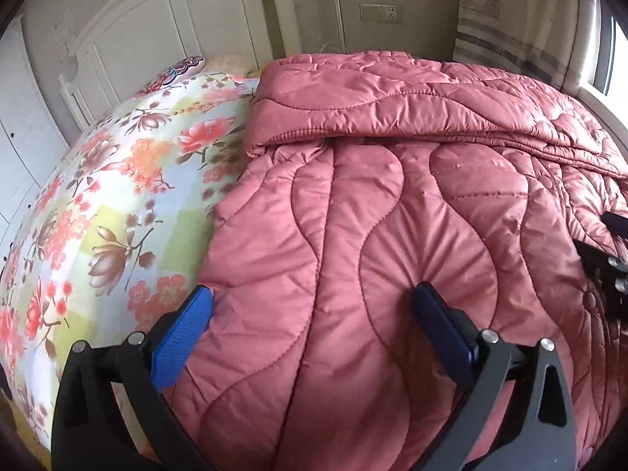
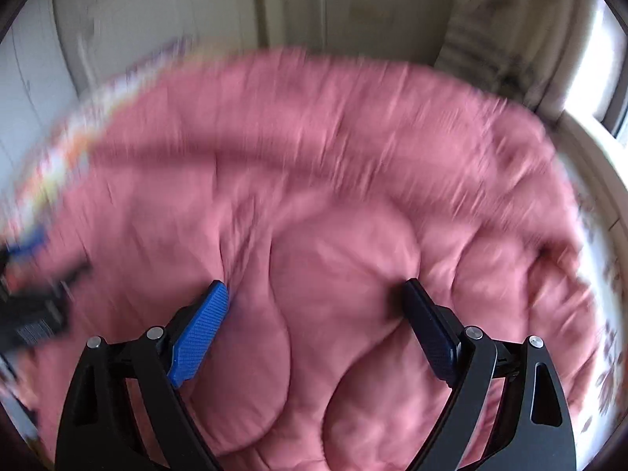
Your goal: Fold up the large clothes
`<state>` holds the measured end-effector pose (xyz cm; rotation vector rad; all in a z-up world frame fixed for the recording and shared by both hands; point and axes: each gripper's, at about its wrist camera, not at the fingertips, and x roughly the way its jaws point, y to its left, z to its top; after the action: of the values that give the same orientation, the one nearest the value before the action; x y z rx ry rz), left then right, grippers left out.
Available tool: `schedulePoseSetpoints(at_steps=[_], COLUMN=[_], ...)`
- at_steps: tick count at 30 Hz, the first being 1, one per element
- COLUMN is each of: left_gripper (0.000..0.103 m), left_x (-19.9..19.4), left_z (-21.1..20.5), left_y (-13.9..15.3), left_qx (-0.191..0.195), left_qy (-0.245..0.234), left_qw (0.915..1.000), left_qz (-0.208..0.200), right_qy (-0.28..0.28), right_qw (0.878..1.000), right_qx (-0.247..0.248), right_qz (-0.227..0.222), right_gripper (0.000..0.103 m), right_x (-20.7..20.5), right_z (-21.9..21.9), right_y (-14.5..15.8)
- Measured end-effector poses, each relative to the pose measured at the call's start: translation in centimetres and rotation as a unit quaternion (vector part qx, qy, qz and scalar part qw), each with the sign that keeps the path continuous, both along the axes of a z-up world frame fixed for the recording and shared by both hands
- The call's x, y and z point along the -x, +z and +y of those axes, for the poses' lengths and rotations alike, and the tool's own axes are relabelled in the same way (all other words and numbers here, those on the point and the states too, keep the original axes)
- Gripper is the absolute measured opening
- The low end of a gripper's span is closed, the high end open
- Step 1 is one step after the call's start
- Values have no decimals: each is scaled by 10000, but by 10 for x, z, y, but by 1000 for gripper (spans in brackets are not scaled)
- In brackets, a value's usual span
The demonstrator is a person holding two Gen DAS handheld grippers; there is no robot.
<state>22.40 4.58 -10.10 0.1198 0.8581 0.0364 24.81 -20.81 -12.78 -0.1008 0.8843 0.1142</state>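
Pink quilted comforter [image 1: 392, 216], partly folded, on floral-sheeted bed [image 1: 117, 196] by white headboard [image 1: 176, 19]; both grippers' [image 1: 314, 298] [image 2: 314, 294] fingers spread, empty.

A bedroom in a home: a bed with a floral sheet [image 1: 98, 212] carries a pink quilted comforter [image 1: 373, 216], its far part folded over. A white panelled headboard [image 1: 165, 27] stands at the far left, a wall socket [image 1: 381, 13] beyond, and a curtain [image 1: 522, 19] hangs beside a bright window [image 1: 616, 59] at right.
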Motion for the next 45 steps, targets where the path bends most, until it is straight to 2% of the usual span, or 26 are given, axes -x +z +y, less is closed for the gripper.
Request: schedulePoseSetpoints(at_steps=[2, 4, 6, 9, 11, 12, 13, 16, 19, 21, 22, 23, 24, 26, 28, 31, 33, 34, 35, 37, 39, 41, 43, 45], left_gripper=[101, 101, 101, 101, 101, 101, 101, 101, 101, 101, 101, 101, 101, 101, 101, 101, 101, 101, 101, 101, 101, 101, 101, 101], left_x=[1, 7, 27, 41, 44, 42, 42, 59, 93, 107, 113, 113, 113, 116, 113, 114, 104, 99, 97, 92, 85, 73, 53, 31], left_z=[2, -1, -11, -30, -28, -26, -21, -17, -31, -44, -55, -63, -69, -69, -64, -55, -48, -43, -33, -28, -24, -14, 0, 8], left_y=[3, 12, 18, 2, 3, 3, 4, 12, 22, 22, 16, 10, 3, 0, 5, 13, 3, -1, -1, 5, 21, 39, 50, 45], left_qx=[25, -14, 47, -452, -362, -287, -169, -173, -93, -96, -215, -356, -511, -498, -316, -163, -212, -1, 273, 355, 156, 182, 303, 65], left_qy=[110, 200, -78, -344, -344, -318, -205, -9, -393, -694, -908, -988, -989, -895, -916, -797, -625, -680, -661, -718, -686, -537, -320, 54], left_qw=[9999, 9998, 9995, 9981, 9984, 9988, 9995, 9993, 9977, 9960, 9946, 9938, 9934, 9941, 9951, 9961, 9978, 9977, 9974, 9965, 9975, 9979, 9974, 9987], left_qz=[49, -74, -292, -233, -271, -220, -182, -332, -540, -546, -456, -360, -288, -370, -220, -354, -51, 60, 124, 260, -4, -307, -570, -505], right_qy=[-85, -258, -283, -412, -541, -470, -479, -531, -425, -420, -337, -279, -217, -258, -328, -44, 161, 179, 162, 226, 214, 1, -101, -301], right_qw=[9999, 9995, 9995, 9991, 9984, 9984, 9981, 9982, 9982, 9981, 9989, 9994, 9995, 9994, 9993, 9996, 9996, 9993, 9995, 9996, 9993, 9990, 9988, 9985], right_qx=[-43, -118, -160, 7, -105, -317, -378, -256, -282, -380, -319, -180, 52, 137, 163, 38, 184, 314, 223, 101, 278, 443, 307, 114], right_qz=[75, 148, -42, -142, 99, 12, -36, -100, -304, -257, -113, -19, -212, -180, -74, -259, -132, -120, -141, 117, 101, -99, -361, -439], right_gripper=[92, 92, 92, 92, 92, 92, 92, 92, 92, 92, 92, 93, 93, 93, 93, 93, 93, 98, 98, 98, 98, 98, 98, 98], right_x=[3, 10, 26, 47, 50, 55, 61, 80, 108, 123, 127, 123, 129, 133, 135, 144, 140, 138, 137, 131, 123, 115, 97, 68], right_z=[-2, -9, -15, -32, -50, -58, -63, -63, -67, -66, -63, -57, -51, -46, -44, -32, -22, -19, -22, -29, -32, -39, -52, -73], right_y=[3, 9, 20, 19, 3, 1, 4, 16, 26, 19, 8, 0, -5, -3, 4, 11, 1, -7, -7, -2, 8, 21, 33, 33])
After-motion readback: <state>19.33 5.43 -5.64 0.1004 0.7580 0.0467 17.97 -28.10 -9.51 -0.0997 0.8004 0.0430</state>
